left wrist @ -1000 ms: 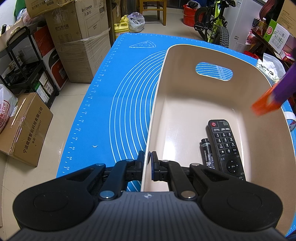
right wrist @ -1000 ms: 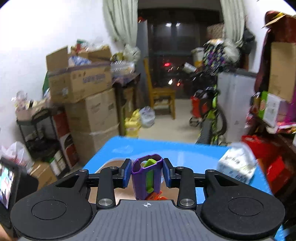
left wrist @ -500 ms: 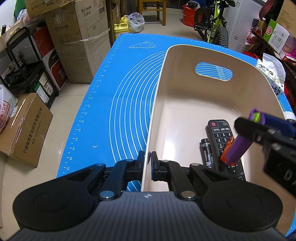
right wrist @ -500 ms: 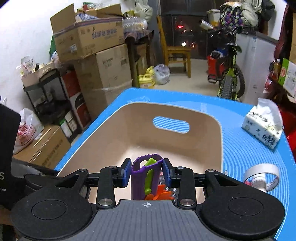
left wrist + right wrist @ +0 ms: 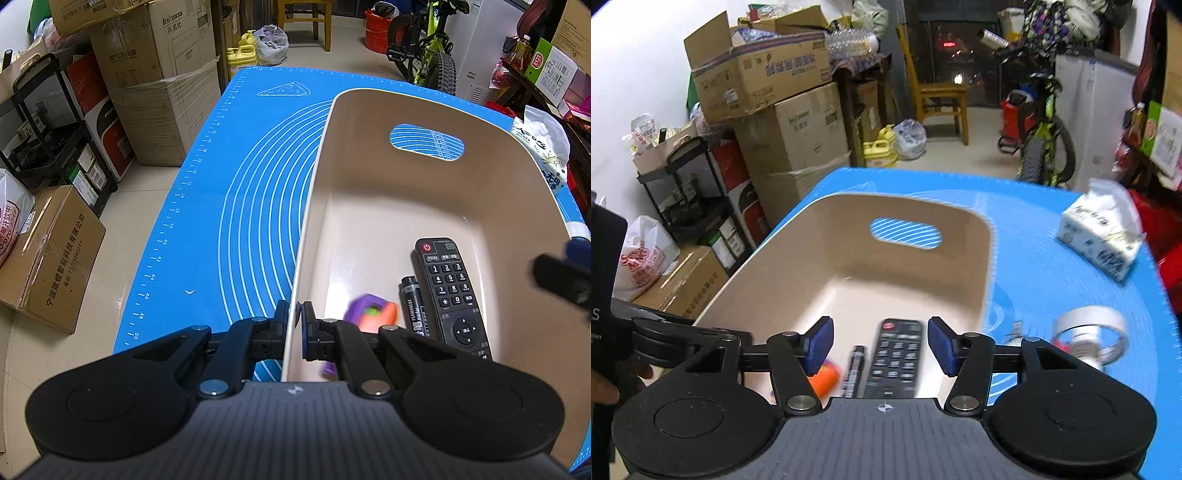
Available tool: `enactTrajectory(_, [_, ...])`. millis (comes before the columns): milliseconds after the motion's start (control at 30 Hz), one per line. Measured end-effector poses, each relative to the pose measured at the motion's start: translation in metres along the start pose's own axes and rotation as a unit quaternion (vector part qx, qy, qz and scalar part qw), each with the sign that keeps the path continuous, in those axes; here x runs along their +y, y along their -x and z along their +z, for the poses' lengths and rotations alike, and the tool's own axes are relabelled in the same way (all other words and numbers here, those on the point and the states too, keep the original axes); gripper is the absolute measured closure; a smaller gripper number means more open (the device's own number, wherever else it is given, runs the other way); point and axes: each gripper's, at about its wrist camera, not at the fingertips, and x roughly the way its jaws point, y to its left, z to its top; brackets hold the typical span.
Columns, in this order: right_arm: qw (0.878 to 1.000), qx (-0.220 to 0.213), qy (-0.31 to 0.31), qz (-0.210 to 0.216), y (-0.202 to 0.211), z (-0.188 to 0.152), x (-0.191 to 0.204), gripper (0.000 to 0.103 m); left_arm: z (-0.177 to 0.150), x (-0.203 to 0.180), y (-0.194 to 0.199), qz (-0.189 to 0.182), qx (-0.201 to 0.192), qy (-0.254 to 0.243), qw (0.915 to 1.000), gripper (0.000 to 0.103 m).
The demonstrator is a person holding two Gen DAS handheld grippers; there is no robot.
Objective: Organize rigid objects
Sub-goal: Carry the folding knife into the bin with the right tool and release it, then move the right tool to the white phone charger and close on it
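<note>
A beige bin stands on the blue mat. My left gripper is shut on the bin's near left wall. Inside lie a black remote, a black battery and a blurred purple-and-orange toy, whose orange part shows in the right wrist view. My right gripper is open and empty above the bin's near end; its finger shows at the right edge of the left wrist view.
A tissue pack and a tape roll lie on the mat right of the bin. Cardboard boxes, a black shelf rack, a chair and a bicycle surround the table.
My right gripper lowered the purple-and-orange toy into the bin, opened and let it go. The toy now lies beside the battery. My left gripper kept its hold on the bin wall.
</note>
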Motion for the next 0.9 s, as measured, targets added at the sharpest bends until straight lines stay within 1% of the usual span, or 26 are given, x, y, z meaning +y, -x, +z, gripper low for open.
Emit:
enactTrajectory(233, [0.999,-0.028,-0.021,-0.040,0.035,0.004,-0.046,0.036,0.000,0.000,0.000,0.000,0.000,0.000,1.0000,0.095])
enactTrajectory(333, [0.997,-0.029,-0.026,-0.065,0.043,0.000,-0.065,0.036,0.000,0.000,0.000,0.000,0.000,0.000,1.0000,0.095])
enactTrajectory(400, [0.996,-0.020,-0.034,-0.081,0.044,-0.007,-0.077,0.036,0.000,0.000,0.000,0.000,0.000,0.000,1.0000,0.095])
enactTrajectory(500, [0.994,0.005,-0.050,-0.092,0.039,-0.022,-0.092,0.036,0.000,0.000,0.000,0.000,0.000,0.000,1.0000,0.095])
enactTrajectory(633, [0.993,0.038,-0.048,-0.104,0.026,-0.044,-0.095,0.035,0.000,0.000,0.000,0.000,0.000,0.000,1.0000,0.095])
enactTrajectory(767, [0.991,0.072,-0.055,-0.100,0.010,-0.059,-0.092,0.035,0.000,0.000,0.000,0.001,0.000,-0.001,1.0000,0.095])
enactTrajectory(900, [0.990,0.094,-0.041,-0.097,-0.001,-0.068,-0.083,0.035,0.000,0.001,0.000,0.000,0.000,-0.001,1.0000,0.095])
